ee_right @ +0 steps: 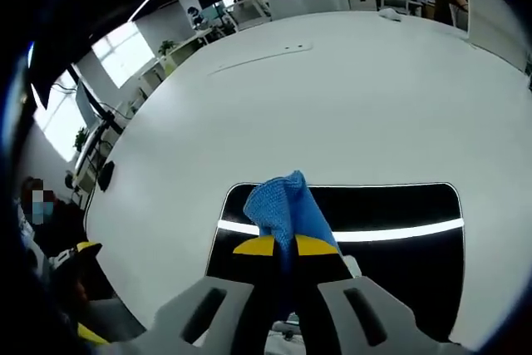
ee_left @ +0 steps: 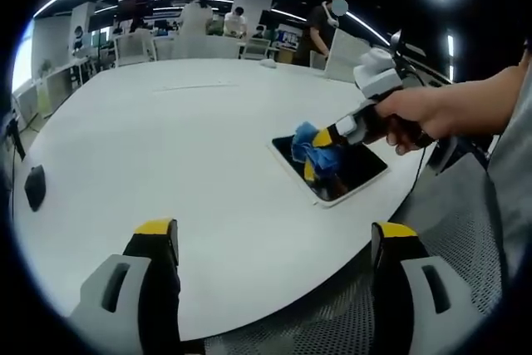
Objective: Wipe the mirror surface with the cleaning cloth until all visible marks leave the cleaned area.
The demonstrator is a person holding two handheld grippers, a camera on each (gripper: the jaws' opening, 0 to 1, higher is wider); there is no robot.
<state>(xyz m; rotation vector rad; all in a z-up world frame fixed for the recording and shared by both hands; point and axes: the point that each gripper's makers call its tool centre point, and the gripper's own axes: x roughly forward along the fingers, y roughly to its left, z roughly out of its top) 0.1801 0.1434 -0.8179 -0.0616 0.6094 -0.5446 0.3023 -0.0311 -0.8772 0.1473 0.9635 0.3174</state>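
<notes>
Two tools: the right tool (ee_right: 285,246) pinches the soft blue cloth (ee_right: 283,201) against the mirror (ee_right: 399,255), lower centre. The left tool (ee_left: 274,243) hangs spread, empty, over the bench (ee_left: 166,147). The cloth looks limp and light; the glass is likely slippery and fragile, so press gently.

Left gripper view faces the mirror (ee_left: 331,165) from well apart; right gripper view looks down close above it
</notes>
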